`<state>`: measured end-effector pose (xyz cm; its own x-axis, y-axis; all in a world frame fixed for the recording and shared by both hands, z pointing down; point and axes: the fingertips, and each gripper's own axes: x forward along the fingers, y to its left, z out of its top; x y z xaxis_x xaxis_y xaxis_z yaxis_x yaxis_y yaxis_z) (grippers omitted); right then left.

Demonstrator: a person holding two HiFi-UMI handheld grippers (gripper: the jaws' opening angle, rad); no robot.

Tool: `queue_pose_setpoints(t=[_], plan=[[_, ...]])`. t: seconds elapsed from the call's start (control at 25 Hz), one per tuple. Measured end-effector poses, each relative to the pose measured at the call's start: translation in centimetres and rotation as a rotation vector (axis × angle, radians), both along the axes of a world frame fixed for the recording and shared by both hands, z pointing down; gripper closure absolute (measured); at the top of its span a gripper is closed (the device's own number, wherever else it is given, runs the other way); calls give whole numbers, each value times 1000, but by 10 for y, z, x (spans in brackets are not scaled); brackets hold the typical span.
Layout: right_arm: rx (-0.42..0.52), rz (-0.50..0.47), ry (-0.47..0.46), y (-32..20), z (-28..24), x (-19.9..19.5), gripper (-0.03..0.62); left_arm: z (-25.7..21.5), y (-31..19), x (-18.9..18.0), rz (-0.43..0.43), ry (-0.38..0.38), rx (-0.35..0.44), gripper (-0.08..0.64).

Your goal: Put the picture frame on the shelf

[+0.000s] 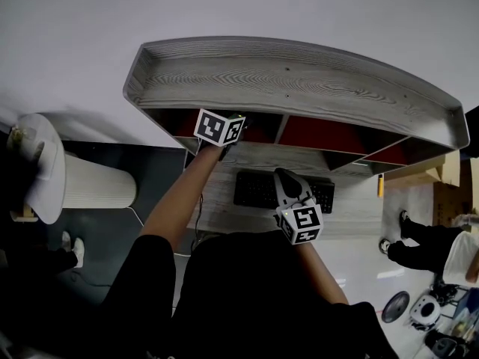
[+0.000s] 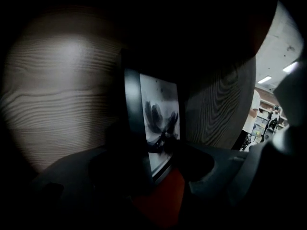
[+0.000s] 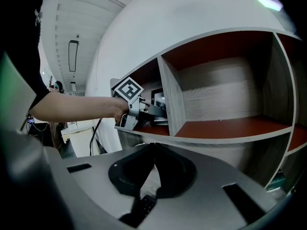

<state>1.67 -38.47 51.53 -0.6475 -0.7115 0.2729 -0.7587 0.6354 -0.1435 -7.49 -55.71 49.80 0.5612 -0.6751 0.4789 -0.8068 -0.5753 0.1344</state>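
Note:
The picture frame (image 2: pixel 158 121), dark-edged with a black-and-white flower print, stands upright on the red floor of the wooden shelf's (image 1: pixel 284 81) left compartment. My left gripper (image 2: pixel 158 171) reaches into that compartment with its jaws on either side of the frame's lower part, apart from it and open. From the right gripper view, the left gripper (image 3: pixel 144 110) and the frame (image 3: pixel 158 99) sit just left of the shelf's divider (image 3: pixel 170 97). In the head view only the left gripper's marker cube (image 1: pixel 219 128) shows under the shelf top. My right gripper (image 3: pixel 152 150) is shut and empty, held low over the desk.
A black keyboard (image 1: pixel 258 189) lies on the desk below the shelf. The shelf's middle compartment (image 3: pixel 225 123) holds nothing. A white ribbed cylinder (image 1: pixel 97 182) stands at the left. Cardboard boxes (image 1: pixel 441 172) and a person's legs (image 1: pixel 419 241) are at the right.

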Motion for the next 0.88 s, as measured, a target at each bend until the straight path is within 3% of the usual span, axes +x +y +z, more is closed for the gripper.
queue_pose_setpoints(t=[0.32,0.88], plan=[[-6,18,-1,2,5,9,580,2,-4,-4,44,-16,-19,270],[11,23,-11,0,-3,10,580,2,10,-23,-20,-9,-6,252]])
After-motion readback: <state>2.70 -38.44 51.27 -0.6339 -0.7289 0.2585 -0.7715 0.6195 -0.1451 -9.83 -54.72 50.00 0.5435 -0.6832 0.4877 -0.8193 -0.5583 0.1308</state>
